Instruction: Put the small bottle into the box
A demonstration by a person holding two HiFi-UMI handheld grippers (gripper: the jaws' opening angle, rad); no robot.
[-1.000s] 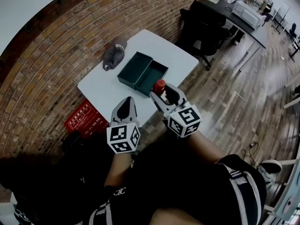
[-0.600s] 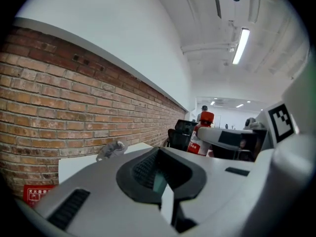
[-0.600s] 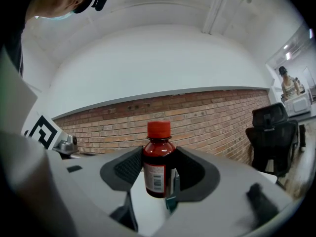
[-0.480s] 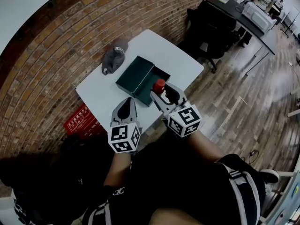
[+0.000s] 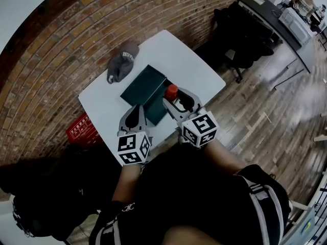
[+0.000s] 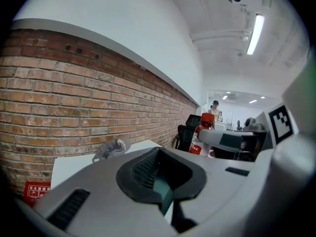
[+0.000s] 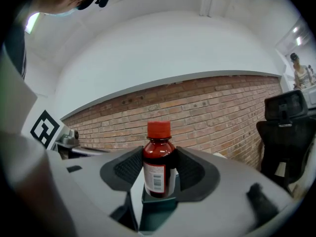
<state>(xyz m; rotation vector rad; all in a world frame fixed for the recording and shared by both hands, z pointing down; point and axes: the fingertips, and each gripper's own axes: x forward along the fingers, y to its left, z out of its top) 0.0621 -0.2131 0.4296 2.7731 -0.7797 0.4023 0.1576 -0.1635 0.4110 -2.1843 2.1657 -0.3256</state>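
Gripping the bottle (image 7: 159, 157) upright by its body, your right tongs (image 5: 176, 100) hold it just over the box (image 5: 143, 86) lying ahead of them, so it can go straight down. Your left tongs (image 5: 136, 111) hang alongside, closed on nothing, as one pair seems enough.

In right claw (image 7: 159, 174): small bottle (image 7: 158, 157), glossy dark-red body, paper label, matt red plastic cap. Claw body matt grey plastic; pads (image 7: 129, 168) ribbed black. Under claw: box (image 5: 143, 86), matt dark green; table (image 5: 168, 55), smooth white.
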